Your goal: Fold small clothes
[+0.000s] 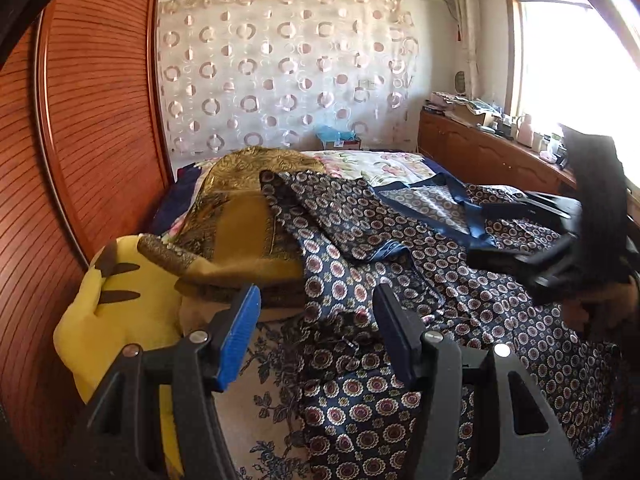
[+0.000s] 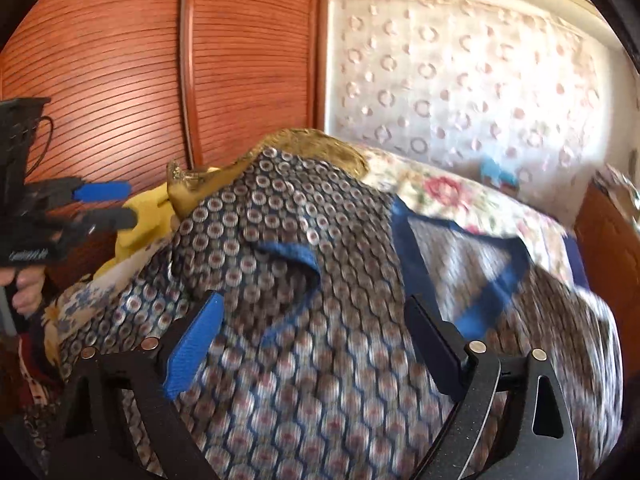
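Observation:
A navy garment (image 1: pixel 400 280) with round medallion print and blue trim lies spread and rumpled over the bed; in the right wrist view the garment (image 2: pixel 304 208) fills the middle, blurred. My left gripper (image 1: pixel 316 300) hovers open over its near left part, nothing between the blue pad and the black pad. My right gripper (image 2: pixel 316 304) also stands open just above the cloth, its jaws wide and empty. The right gripper (image 1: pixel 498 226) shows as a dark blur at the garment's right side. At the left edge of the right wrist view a hand holds the left gripper (image 2: pixel 130 204).
A folded gold garment (image 1: pixel 256 232) rests at the left, beside a yellow plush toy (image 1: pixel 116 312). A floral bedcover (image 1: pixel 360 160) lies beyond. A slatted wooden wardrobe (image 1: pixel 80 120) stands close on the left; a low wooden cabinet (image 1: pixel 480 152) with clutter runs under the window.

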